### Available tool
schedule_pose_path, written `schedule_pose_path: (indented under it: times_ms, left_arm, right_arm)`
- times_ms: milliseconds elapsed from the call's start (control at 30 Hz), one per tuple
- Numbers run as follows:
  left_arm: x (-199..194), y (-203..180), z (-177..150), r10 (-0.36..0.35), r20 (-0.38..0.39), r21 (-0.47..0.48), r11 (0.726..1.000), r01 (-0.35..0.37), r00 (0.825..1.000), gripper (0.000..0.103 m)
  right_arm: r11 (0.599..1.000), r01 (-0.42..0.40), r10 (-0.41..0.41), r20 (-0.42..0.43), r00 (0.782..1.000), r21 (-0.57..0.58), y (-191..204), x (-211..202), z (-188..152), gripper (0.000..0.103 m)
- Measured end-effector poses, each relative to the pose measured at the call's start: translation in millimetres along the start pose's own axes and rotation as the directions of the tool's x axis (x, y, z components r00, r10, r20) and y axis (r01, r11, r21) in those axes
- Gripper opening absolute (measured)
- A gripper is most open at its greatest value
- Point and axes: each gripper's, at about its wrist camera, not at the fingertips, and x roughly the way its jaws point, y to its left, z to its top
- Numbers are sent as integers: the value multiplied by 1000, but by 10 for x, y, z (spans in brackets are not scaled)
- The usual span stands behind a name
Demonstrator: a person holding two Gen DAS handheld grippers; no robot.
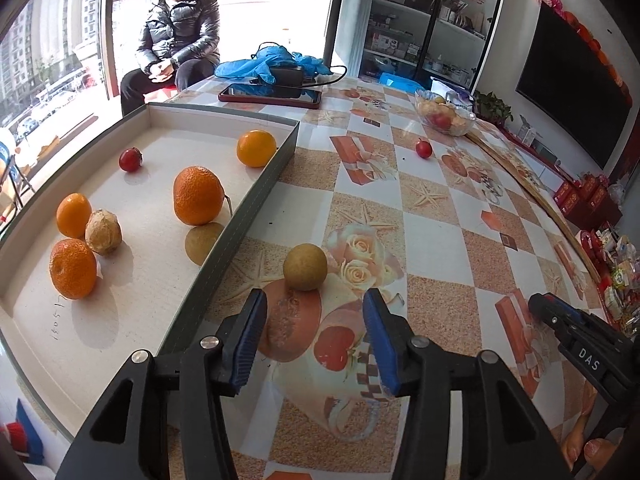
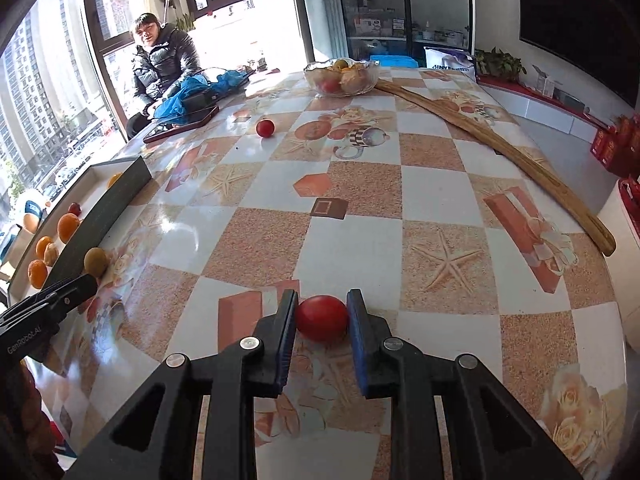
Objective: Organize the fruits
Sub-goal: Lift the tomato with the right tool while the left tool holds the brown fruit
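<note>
**Red fruit gripped on the right, brown fruit loose before the left**

The tabletop [image 2: 432,184] wears a glossy checked cloth with printed starfish, roses and gift boxes, and bright window light falls on it. A person in a dark puffy jacket [image 1: 178,36] sits at the far side near the window.

My right hand-held gripper [image 2: 322,312] has its two blue pads pressed on both sides of a small red fruit [image 2: 322,318], which rests on the cloth between them. My left hand-held gripper [image 1: 314,312] stands partly open and holds nothing; a round brown fruit [image 1: 305,267] lies on the cloth just beyond its fingertips, not touching them.

To the left of this fruit is a shallow tray [image 1: 256,208] with a dark outer wall. Inside I see four oranges, the biggest one [image 1: 198,196] near the wall, a small red fruit [image 1: 130,159] toward the far side, a pale wrinkled fruit [image 1: 103,232] touching two of the oranges, and another brown fruit [image 1: 202,242] against the wall.

Farther on the cloth one more red fruit [image 2: 265,128] lies alone. Behind it a glass bowl [image 2: 342,76] holds mixed fruits, and a long wooden strip [image 2: 500,148] runs from near the bowl toward the right edge. A dark tablet [image 1: 270,96] and a blue plastic bag [image 1: 276,62] lie near the person.
</note>
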Motion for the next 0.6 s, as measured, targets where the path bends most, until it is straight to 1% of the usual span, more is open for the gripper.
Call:
schedule_pose_path:
  times_ms: [33,100,167,233,267,300,333,367,467,600]
  left_arm:
    - [10,-19,30,6,4,8,1000,-6,1000,59]
    - [62,-59,91,25,3,25,999,-25,1000,62]
    - [165,-82,150,45,-13,33,998,-45,999,62]
    - [270,-95,195,85,-18,45,995,-84,996,62]
    - [309,-103,217,100,-17,52,994,-99,995,60]
    - [335,-112,238,109,-12,60,992,-108,994,51]
    - [354,-113,259,120,-12,64,991,-119,993,37]
    - [360,-110,274,124,-11,68,990,-123,992,28]
    - [324,-72,262,46,-35,43,998,-44,998,29]
    - [204,-115,119,28,-17,68,997,-27,999,29]
  right_arm:
    - [1000,-3,3,1,1000,4,-11,2,-2,26]
    - [1000,-8,8,1,1000,11,-27,-1,-4,26]
    - [1000,-11,11,1,1000,14,-37,0,-4,26]
    - [1000,-9,9,1,1000,12,-37,2,-3,26]
    - [1000,-8,8,1,1000,12,-37,4,-1,26]
    - [1000,-9,9,1,1000,12,-37,4,-1,26]
    - [1000,-9,9,1,1000,13,-37,5,-1,26]
    - [1000,-9,9,1,1000,12,-36,4,-1,26]
    - [1000,-10,10,1,1000,13,-37,3,-2,26]
    - [1000,-13,13,2,1000,16,-36,1,-5,26]
